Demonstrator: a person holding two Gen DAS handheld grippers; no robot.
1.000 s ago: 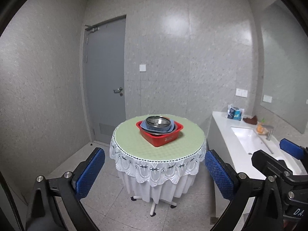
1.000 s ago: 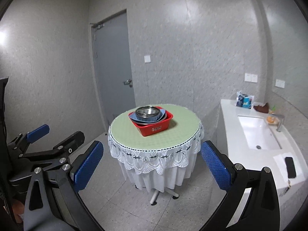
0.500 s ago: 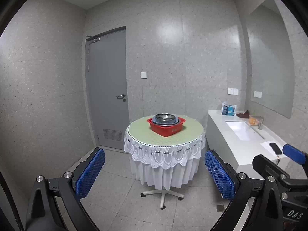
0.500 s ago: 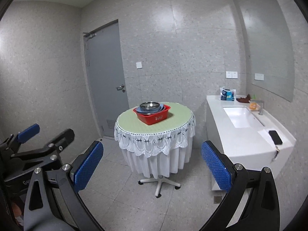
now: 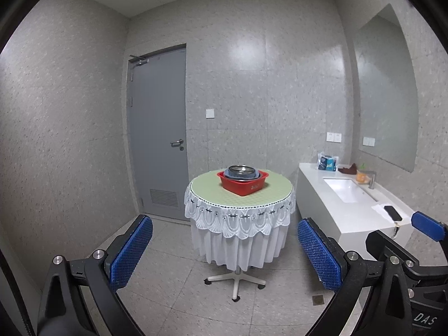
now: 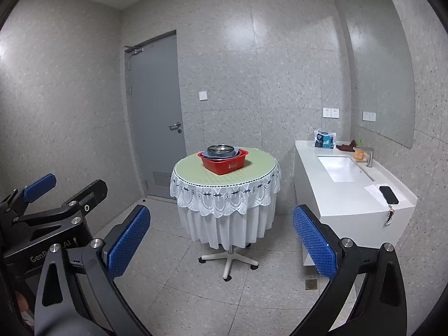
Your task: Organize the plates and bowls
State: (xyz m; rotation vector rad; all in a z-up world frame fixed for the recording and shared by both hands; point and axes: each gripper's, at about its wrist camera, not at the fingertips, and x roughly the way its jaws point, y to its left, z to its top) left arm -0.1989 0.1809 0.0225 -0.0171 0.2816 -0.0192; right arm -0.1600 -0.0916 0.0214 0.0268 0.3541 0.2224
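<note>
A red plastic basin sits on a round table with a pale green top and white lace skirt. Inside it lies a blue plate or bowl, and a steel bowl is stacked on top. My left gripper stands open and empty, well back from the table above the floor. The right gripper is also open and empty, at a similar distance. In the right wrist view the left gripper's frame shows at the left edge.
A white counter with a sink runs along the right wall, bearing a phone, a tissue pack and an orange item by the tap. A grey door is shut at the back left. A floor drain lies near the counter.
Both grippers have drawn back and away from the table, which now looks smaller and farther. The basin and bowls have not moved. Both grippers stay open.
</note>
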